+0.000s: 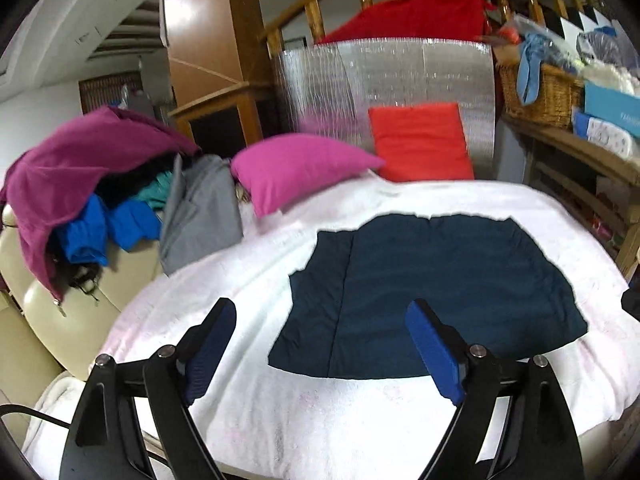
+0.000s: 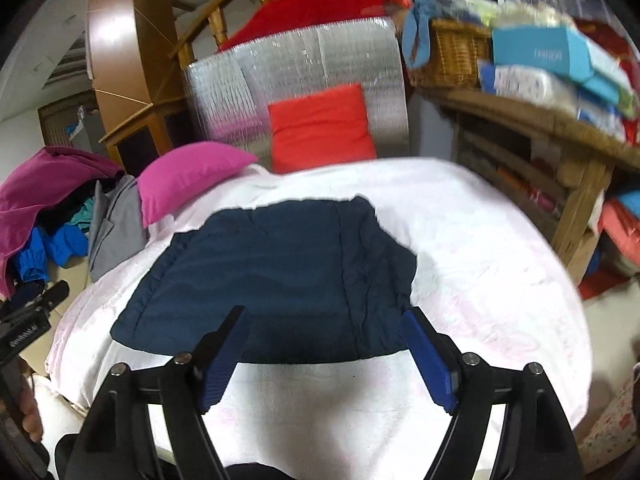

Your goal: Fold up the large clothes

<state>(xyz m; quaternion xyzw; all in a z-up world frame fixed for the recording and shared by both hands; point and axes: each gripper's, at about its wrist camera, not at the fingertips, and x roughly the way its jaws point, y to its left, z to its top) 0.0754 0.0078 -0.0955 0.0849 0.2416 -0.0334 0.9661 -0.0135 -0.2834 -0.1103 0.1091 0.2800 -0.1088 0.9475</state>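
1. Navy garment lies flat on the white blanket that covers the bed, already looking like a compact, roughly rectangular packet with a seam line running down its left part. I'd judge it folded at least partway; whether one more fold is due I cannot tell.

2. Off to the left, a heap of unfolded clothes sits on a cream chair, with a magenta piece on top and blue and grey pieces beneath. That pile suggests plenty of folding is left.

3. Left tongs hang spread wide and pinch nothing. The garment's near-left corner lies just beyond and between the blue pads, apart from them.

4. Right tongs are likewise spread wide and empty. They hover over the garment's near edge, which runs between the two pads; I cannot tell if either pad touches the cloth.

5. Further back, a pink pillow and a red cushion rest at the bed's head, well apart from the garment.
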